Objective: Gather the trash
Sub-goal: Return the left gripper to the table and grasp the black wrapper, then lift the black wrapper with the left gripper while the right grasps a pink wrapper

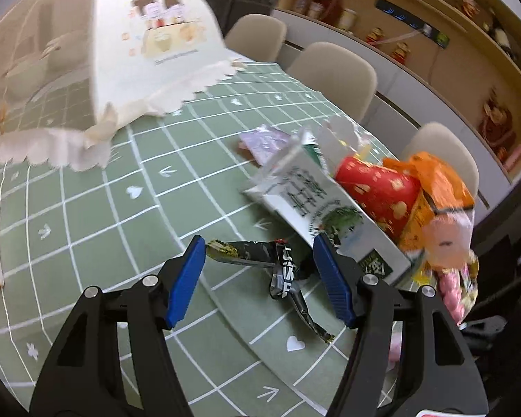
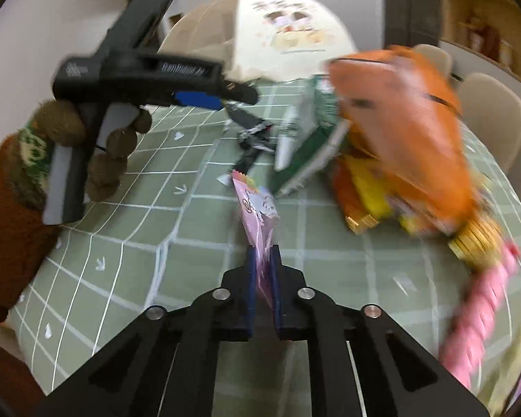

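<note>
Green gridded tablecloth; 3 beige chairs

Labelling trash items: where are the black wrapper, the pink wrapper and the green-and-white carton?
black wrapper (image 1: 281,271), left wrist view, crumpled middle.
pink wrapper (image 2: 257,215), right wrist view, upper body.
green-and-white carton (image 1: 316,201), left wrist view, printed side.

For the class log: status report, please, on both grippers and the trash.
Right gripper shut on pink wrapper. Left gripper open over black wrapper. Green carton crowds its right side.

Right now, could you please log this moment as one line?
left gripper: open over black wrapper | right gripper: shut on pink wrapper
</note>
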Demonstrator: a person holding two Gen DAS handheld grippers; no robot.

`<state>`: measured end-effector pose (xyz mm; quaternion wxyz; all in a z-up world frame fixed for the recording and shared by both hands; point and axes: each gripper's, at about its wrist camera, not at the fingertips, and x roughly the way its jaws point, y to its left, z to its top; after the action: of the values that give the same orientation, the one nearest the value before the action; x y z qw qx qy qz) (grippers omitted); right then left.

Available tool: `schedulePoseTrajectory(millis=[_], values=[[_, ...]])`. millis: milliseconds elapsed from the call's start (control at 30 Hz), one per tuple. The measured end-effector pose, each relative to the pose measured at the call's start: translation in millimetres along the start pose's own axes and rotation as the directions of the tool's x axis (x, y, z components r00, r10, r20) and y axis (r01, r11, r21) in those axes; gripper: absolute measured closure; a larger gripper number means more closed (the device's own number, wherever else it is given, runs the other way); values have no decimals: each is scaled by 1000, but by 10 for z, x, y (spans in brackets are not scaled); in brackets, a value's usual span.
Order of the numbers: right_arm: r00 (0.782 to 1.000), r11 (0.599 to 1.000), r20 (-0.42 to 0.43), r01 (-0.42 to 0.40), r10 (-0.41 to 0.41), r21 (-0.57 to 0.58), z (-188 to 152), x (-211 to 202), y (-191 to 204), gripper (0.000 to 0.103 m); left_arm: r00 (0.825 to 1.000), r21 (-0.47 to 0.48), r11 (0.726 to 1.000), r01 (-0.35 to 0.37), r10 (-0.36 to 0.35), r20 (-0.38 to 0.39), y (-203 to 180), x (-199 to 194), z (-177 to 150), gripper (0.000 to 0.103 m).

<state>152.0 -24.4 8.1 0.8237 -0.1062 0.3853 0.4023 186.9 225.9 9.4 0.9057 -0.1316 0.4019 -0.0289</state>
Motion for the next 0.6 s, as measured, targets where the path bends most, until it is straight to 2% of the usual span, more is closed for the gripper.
schedulePoseTrajectory(millis=[67,167,200,300,333,400,467,500,567,600], values=[[998,998,34,42,-44,47,-140,-212,-113,95,1000,44,999,10,-10,16,-56,-31,39,42],[984,985,90,142,-151,99,-299,-492,-298,95,998,53,999,13,-16,59,-48,-120,92,42],[976,976,108,177,-191,127,-367,-606,-380,95,997,51,999,-1,-3,72,-33,-154,103,42],[962,956,143,201,-234,213,-510,-817,-616,95,990,7,999,-53,51,130,47,-284,115,42],[955,947,151,214,-254,241,-572,-898,-706,95,992,-6,999,-44,45,118,58,-310,113,42],[943,929,153,247,-296,277,-669,-1016,-871,95,999,-26,1000,-11,12,44,46,-277,72,42],[938,918,150,257,-311,301,-717,-1073,-1009,95,999,-61,997,46,-47,-26,-15,-201,-23,42],[938,913,148,257,-315,316,-736,-1086,-1075,95,998,-77,996,46,-49,-46,-51,-153,-63,42],[936,907,147,257,-319,333,-704,-1055,-1131,95,998,-90,996,-5,-1,-64,-124,-28,-129,42],[935,906,151,256,-320,336,-710,-1070,-1150,95,997,-73,996,-50,46,-60,-172,47,-153,42]])
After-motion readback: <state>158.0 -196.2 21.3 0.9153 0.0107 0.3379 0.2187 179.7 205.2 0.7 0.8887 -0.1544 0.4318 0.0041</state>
